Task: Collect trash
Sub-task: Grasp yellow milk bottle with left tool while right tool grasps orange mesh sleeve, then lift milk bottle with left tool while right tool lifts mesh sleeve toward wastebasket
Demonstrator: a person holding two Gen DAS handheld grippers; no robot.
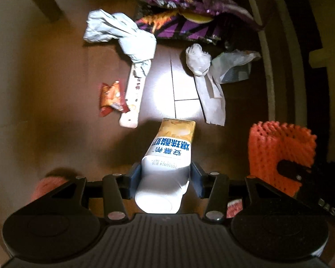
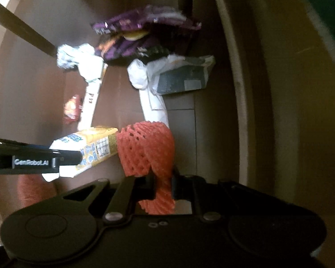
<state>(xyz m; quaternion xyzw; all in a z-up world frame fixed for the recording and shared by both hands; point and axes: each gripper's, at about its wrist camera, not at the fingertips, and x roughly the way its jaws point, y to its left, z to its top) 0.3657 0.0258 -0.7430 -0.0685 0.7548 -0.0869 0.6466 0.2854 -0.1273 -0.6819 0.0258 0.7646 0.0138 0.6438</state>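
Note:
My left gripper [image 1: 166, 174] is shut on a white and yellow milk carton [image 1: 170, 147], its blue pads pressing both sides near the carton's white end. The carton hangs above the brown floor [image 1: 55, 78]. My right gripper [image 2: 163, 183] is shut on an orange foam fruit net [image 2: 147, 147], pinched at its lower edge and lifted off the floor. In the right wrist view the carton [image 2: 93, 145] sits just left of the net, with a finger of the left gripper [image 2: 67, 156] across it. In the left wrist view the net [image 1: 279, 143] is at the right.
On the floor lie a purple snack bag [image 1: 178, 20], crumpled white paper [image 1: 120, 33], a tissue wad [image 1: 197, 59], a clear plastic bag [image 1: 232, 67], a small orange wrapper [image 1: 110, 98] and a white strip [image 1: 132, 102]. A pale curved rim [image 1: 268, 67] runs along the right.

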